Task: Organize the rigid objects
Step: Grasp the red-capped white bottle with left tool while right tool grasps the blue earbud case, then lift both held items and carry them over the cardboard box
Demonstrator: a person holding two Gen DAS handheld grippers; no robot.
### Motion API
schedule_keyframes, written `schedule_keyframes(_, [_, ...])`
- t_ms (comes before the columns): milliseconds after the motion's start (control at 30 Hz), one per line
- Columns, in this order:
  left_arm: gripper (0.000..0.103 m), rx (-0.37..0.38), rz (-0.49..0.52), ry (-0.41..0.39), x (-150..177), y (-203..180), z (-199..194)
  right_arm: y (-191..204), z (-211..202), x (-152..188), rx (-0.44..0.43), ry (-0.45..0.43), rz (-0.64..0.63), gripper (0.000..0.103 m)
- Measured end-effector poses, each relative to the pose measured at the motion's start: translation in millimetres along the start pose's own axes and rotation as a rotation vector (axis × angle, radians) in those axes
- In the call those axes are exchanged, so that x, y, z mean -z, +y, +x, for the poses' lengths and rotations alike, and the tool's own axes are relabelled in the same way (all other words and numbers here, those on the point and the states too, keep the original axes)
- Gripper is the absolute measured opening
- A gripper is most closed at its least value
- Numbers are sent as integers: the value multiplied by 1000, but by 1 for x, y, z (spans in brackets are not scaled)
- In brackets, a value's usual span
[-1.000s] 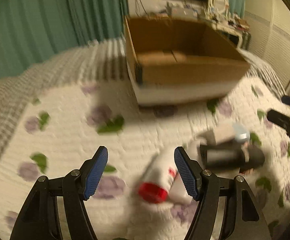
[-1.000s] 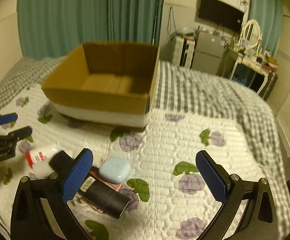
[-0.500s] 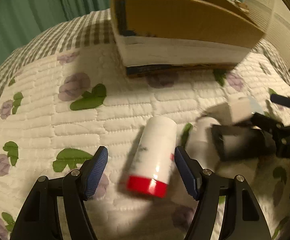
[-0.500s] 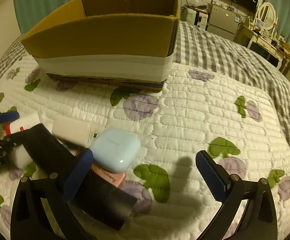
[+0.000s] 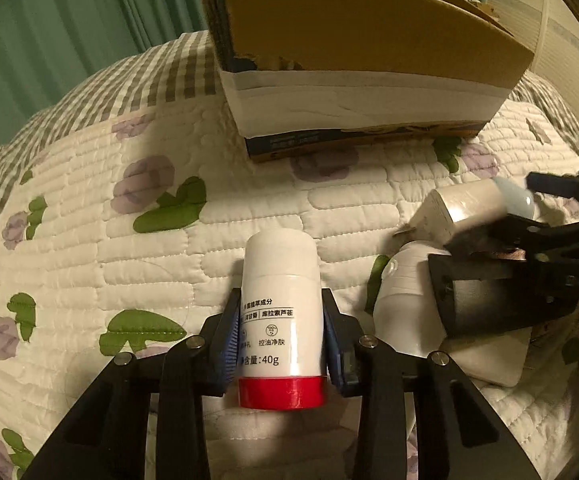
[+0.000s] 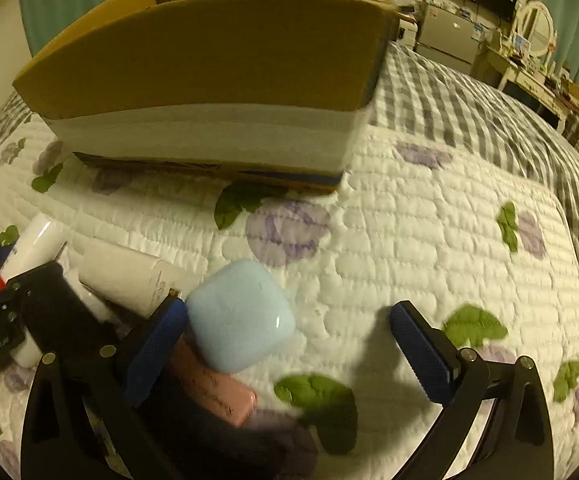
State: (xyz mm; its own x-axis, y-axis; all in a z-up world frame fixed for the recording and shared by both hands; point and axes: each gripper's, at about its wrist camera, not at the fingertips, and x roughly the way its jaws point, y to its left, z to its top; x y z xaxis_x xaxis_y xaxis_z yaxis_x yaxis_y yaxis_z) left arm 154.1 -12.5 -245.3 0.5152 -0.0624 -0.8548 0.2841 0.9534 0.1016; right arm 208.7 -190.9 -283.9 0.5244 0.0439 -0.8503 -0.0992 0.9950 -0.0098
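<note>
- The left gripper (image 5: 281,344) has its blue-padded fingers (image 5: 229,340) pinching a white bottle with a red cap (image 5: 281,312) across the lower body, just above the cap. The bottle lies on its side on the quilted bed cover (image 5: 89,260), cap toward the camera.
- The right gripper (image 6: 289,356) has its fingers (image 6: 419,352) spread wide. The pale blue earbud case (image 6: 239,316) sits just beside the left finger, the other finger well apart from it; nothing is held.
- That case rests on a small pile: a pink box (image 6: 217,392) under it, a white tube (image 6: 125,276) behind it and a black cylinder (image 6: 61,316) to the left.
- The open cardboard box (image 5: 353,64) stands farther up the bed, beyond both grippers, and is presumably where the items go. Its inside is hidden from these low views.
- Step in hand, as I judge it: the left side has a pick made but not lifted; the right is lining up on the case.
- Next, the bottle needs a lift high enough to clear the near wall of the box, then a carry forward and release inside.
- The right fingers need to centre on the case before closing; its rounded, glossy shell could slip if caught off-centre, and its perch on the pile may shift.
</note>
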Motion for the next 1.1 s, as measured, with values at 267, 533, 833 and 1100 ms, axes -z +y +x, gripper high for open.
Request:
schedule_keyframes(267, [36, 2, -30, -10, 3, 10, -12, -2, -6, 4, -40, -15, 22, 49])
schedule_keyframes(533, [36, 14, -66, -37, 17, 15, -36, -8, -28, 20, -22, -23, 54, 49])
schedule_keyframes(833, [36, 27, -75, -122, 23, 8, -83, -15, -87, 41, -19, -107, 100, 49])
schedule_keyframes(1100, [36, 39, -122, -238, 27, 14, -152, 1, -167, 47, -21, -245, 98, 49])
